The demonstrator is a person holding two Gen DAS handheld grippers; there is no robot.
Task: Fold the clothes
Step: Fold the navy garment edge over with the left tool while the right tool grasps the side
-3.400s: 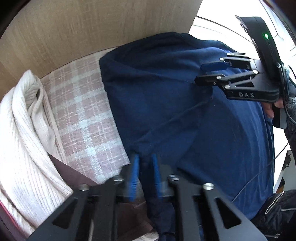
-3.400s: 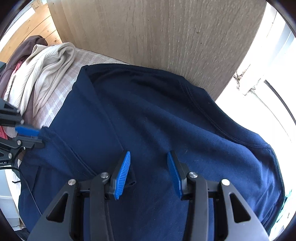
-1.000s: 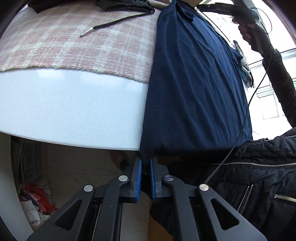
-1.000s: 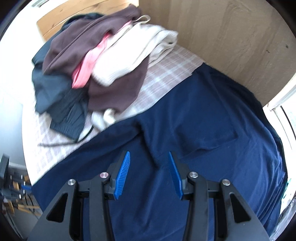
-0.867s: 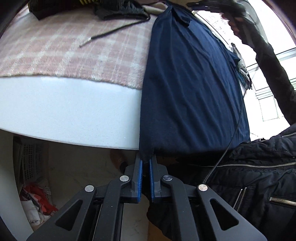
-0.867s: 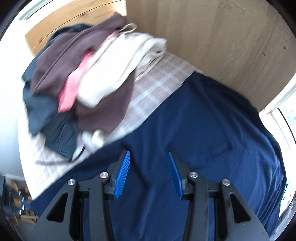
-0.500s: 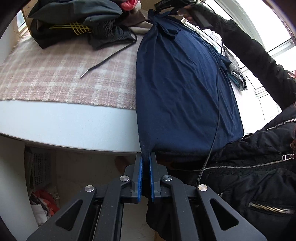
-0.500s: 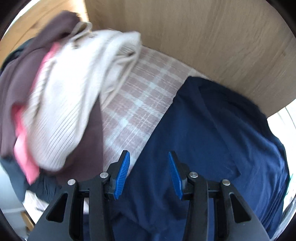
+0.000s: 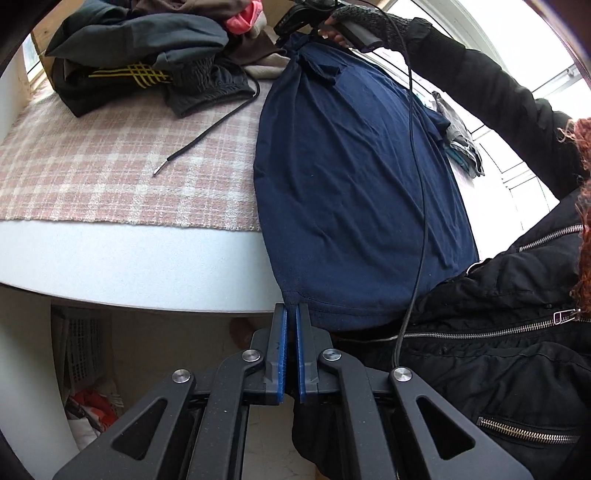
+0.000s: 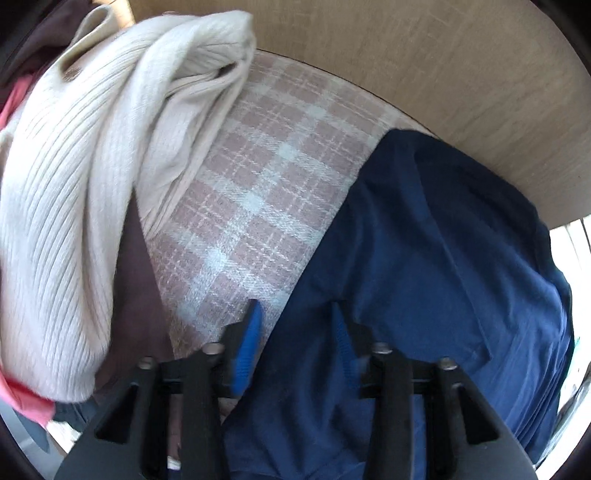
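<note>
A navy shirt lies lengthwise on the plaid cloth, its near hem hanging over the table's front edge. My left gripper is shut on that hem, below the table edge. At the shirt's far end a gloved hand holds my right gripper down over the bunched far corner. In the right wrist view the right gripper points down at the navy shirt. Its jaws are closing, with the shirt's left edge between them; the pads still stand apart.
A cream ribbed sweater and dark garments are piled at the far left, a drawstring trailing out. A wooden panel backs the table. The person's black jacket is close on the right. A basket sits under the table.
The right gripper swept across the shirt to its far left corner beside the cream sweater and came down. The left gripper rose a little, still gripping the hem.
</note>
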